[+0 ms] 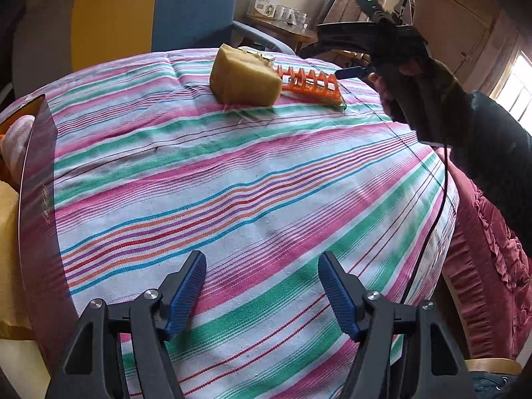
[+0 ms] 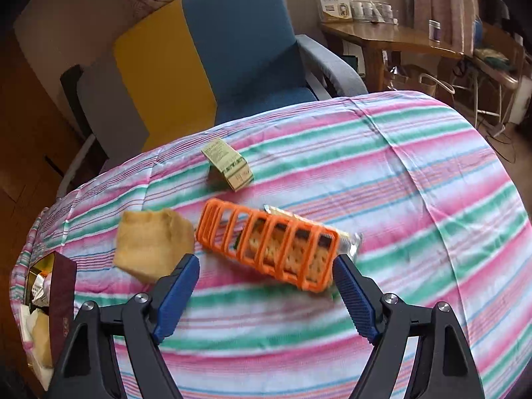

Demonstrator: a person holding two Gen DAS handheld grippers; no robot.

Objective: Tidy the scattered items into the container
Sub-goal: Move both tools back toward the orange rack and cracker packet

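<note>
A yellow sponge block [image 1: 244, 78] [image 2: 153, 244] lies on the striped cloth at the far side. Beside it an orange plastic rack [image 1: 309, 84] [image 2: 269, 246] rests over a cracker packet [image 2: 349, 242]. A small green-and-cream carton [image 2: 229, 166] lies beyond them. My right gripper [image 2: 266, 266] stands open just short of the rack, its pads touching nothing. My left gripper [image 1: 262, 266] is open over bare cloth, well short of the sponge. The dark red container [image 1: 36, 183] [image 2: 63, 299] stands at the left edge with several items inside.
The striped cloth [image 1: 232, 173] covers a rounded table. A blue and yellow armchair [image 2: 232, 50] stands behind it. A wooden side table [image 2: 392, 38] with jars and a box is at the back right. A person's sleeve [image 1: 482, 139] and a black cable reach in from the right.
</note>
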